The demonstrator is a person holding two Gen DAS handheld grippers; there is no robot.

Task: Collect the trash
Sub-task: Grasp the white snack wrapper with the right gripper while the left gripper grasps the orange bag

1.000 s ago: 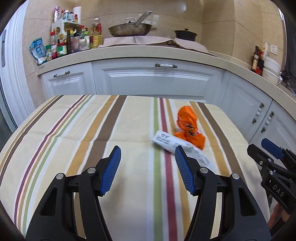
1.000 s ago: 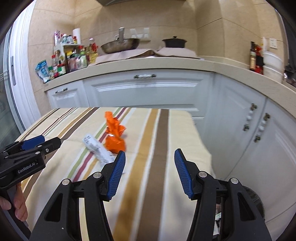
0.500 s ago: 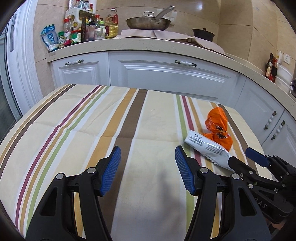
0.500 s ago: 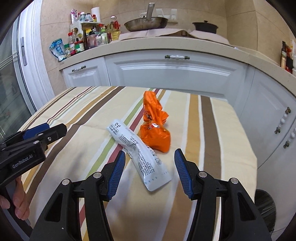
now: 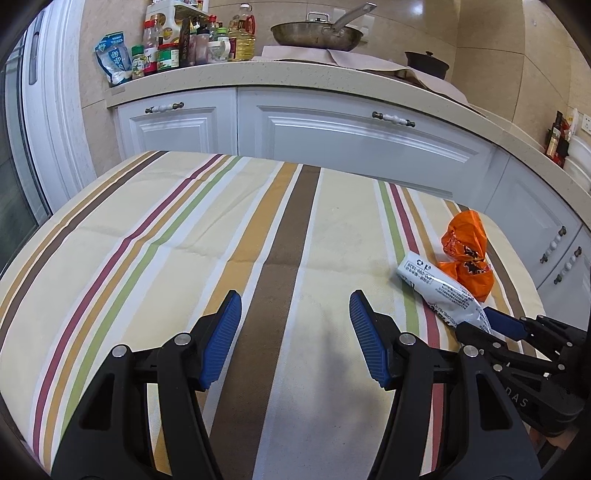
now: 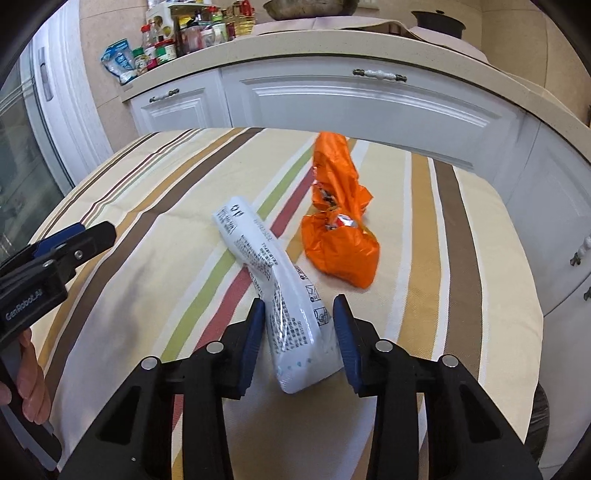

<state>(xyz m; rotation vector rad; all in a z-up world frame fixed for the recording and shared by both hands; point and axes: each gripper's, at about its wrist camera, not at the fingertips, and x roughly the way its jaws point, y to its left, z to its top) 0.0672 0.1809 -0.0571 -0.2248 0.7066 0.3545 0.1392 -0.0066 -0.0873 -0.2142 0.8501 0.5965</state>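
Note:
A white printed wrapper (image 6: 273, 273) lies on the striped tablecloth (image 6: 147, 229), with a crumpled orange wrapper (image 6: 340, 229) just right of it. My right gripper (image 6: 299, 332) is around the wrapper's near end, its blue pads on either side and partly closed on it. In the left wrist view both wrappers, white (image 5: 439, 288) and orange (image 5: 467, 254), lie at the right, with the right gripper (image 5: 495, 325) at the white one's end. My left gripper (image 5: 295, 336) is open and empty above the cloth.
White cabinets (image 5: 351, 133) and a countertop with bottles (image 5: 177, 44), a pan (image 5: 317, 33) and a pot (image 5: 428, 62) stand behind the table. A dark bin (image 6: 543, 406) shows below the table's right edge.
My right gripper has moved forward and down onto the white wrapper and its jaws have narrowed around the near end. The left gripper has shifted slightly left and stays open.

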